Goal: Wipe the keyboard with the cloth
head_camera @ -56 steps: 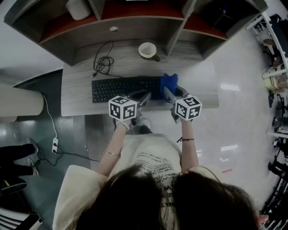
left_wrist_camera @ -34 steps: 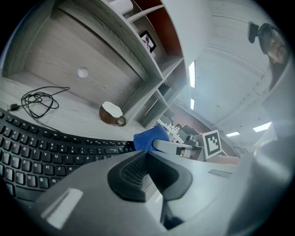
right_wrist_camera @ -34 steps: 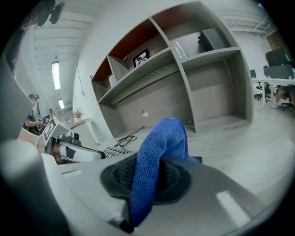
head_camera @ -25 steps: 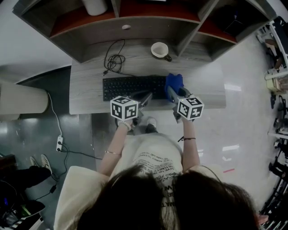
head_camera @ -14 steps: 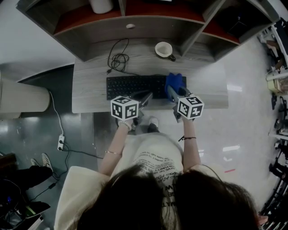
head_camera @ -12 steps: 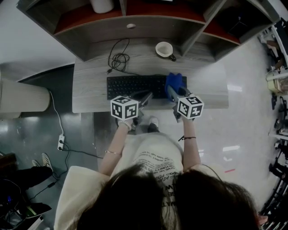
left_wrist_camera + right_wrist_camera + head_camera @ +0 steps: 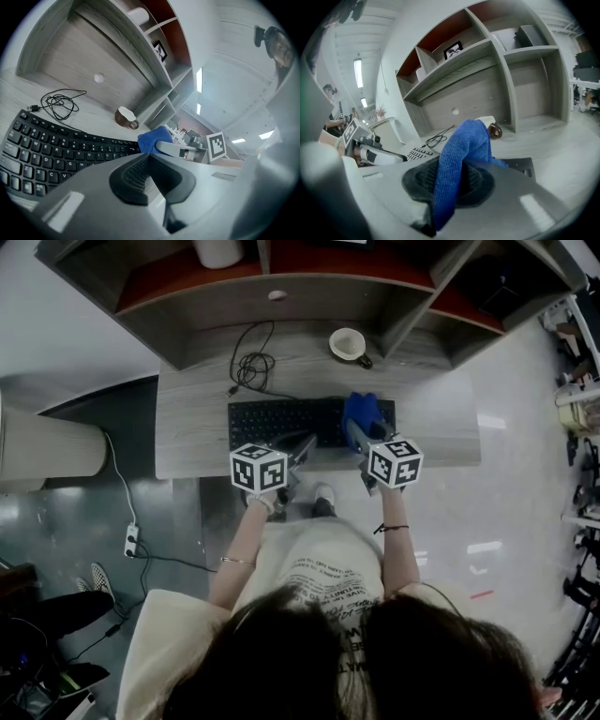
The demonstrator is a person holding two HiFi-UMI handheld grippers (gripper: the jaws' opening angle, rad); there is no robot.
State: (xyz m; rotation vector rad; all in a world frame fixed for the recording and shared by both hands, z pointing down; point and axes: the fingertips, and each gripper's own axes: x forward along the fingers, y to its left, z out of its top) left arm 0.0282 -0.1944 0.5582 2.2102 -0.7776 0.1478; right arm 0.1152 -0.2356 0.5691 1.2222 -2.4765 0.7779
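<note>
The keyboard (image 7: 291,422) lies on the desk (image 7: 187,442) just ahead of the left gripper (image 7: 302,443) and stretches away to its left. The cloth (image 7: 361,411) sits between the jaws of the right gripper (image 7: 356,434), draped over the keyboard's right end. Farther ahead of the right gripper stands a mug (image 7: 349,343). A coiled cable (image 7: 251,367) lies ahead and left of the left gripper. Shelves (image 7: 281,277) rise behind both.

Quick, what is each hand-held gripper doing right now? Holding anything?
Left hand-held gripper: closed, nothing between its jaws.
Right hand-held gripper: closed on the blue cloth.
</note>
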